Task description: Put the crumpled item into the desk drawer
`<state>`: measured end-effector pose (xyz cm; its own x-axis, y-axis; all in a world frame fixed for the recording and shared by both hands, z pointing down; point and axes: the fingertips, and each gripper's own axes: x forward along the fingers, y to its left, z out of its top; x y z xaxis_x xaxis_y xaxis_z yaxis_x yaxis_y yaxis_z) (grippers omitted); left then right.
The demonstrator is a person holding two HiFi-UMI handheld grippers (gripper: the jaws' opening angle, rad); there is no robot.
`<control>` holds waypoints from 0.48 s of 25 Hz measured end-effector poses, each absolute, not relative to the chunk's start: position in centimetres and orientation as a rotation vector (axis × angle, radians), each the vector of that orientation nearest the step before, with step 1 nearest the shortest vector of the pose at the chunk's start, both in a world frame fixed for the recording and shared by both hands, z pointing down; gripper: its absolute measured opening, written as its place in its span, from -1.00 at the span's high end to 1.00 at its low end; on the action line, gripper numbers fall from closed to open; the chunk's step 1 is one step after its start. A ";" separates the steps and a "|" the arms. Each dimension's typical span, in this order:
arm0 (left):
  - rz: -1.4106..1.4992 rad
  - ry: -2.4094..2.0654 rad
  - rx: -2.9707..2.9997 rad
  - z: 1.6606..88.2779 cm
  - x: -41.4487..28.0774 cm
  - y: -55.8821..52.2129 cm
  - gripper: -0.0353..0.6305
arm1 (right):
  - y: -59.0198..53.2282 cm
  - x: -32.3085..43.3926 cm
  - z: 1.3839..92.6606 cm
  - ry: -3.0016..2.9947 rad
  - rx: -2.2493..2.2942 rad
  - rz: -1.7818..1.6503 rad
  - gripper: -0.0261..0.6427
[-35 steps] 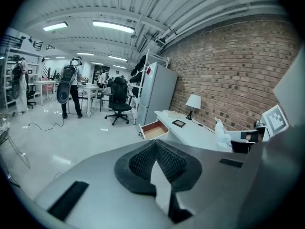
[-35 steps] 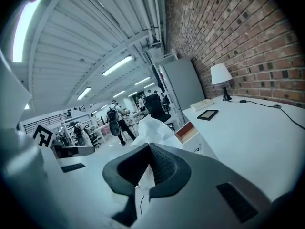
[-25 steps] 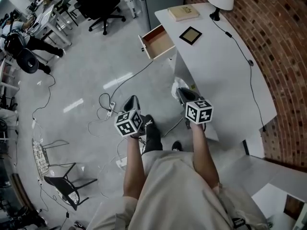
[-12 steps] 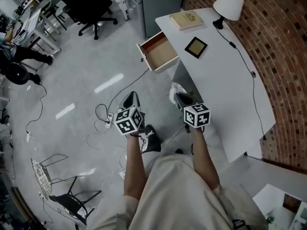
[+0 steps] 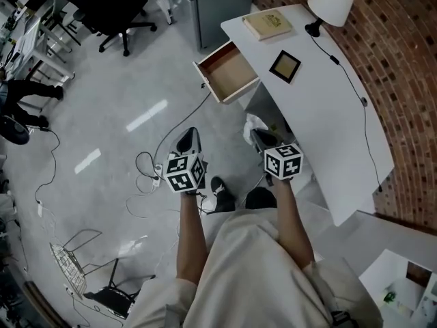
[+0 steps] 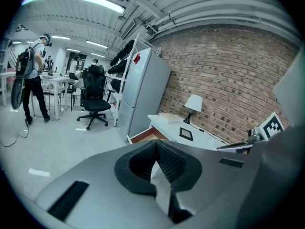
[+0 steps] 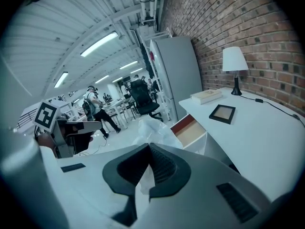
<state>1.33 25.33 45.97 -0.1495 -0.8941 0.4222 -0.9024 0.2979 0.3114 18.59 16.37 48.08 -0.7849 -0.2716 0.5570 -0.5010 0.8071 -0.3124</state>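
Forearms [image 5: 193, 236] point forward, right tool [image 5: 258, 137] pinching crumpled item [image 5: 253, 123].

Head view: high above, aimed steeply down past both forearms [image 5: 193, 232] onto the floor [image 5: 116, 94] and the white surface [image 5: 328, 128] at right. Left gripper view: riding low on the left gripper [image 6: 155, 144], close behind its fingers [image 6: 170, 163], looking across the floor toward the open drawer [image 6: 143, 136] and brick wall [image 6: 228, 70]. Right gripper view: equally close on the right gripper [image 7: 148, 147], facing along the surface. Shared by all three: drawer, lamp [image 5: 330, 4], picture frame [image 5: 285, 65].
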 end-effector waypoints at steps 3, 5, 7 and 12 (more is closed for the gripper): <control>0.009 -2.022 1.599 46.6 0.9 25.4 0.84 | 16.4 18.3 48.7 -2.480 0.588 0.623 0.84; 0.005 -2.014 1.601 46.8 0.7 25.6 0.85 | 16.7 18.0 48.9 -2.475 0.580 0.622 0.84; 0.006 -2.017 1.602 46.9 0.5 25.6 0.85 | 16.9 17.6 49.2 -2.475 0.565 0.618 0.84; 0.033 -2.053 1.591 47.1 -0.7 25.8 0.84 | 16.4 16.2 50.0 -2.481 0.529 0.600 0.84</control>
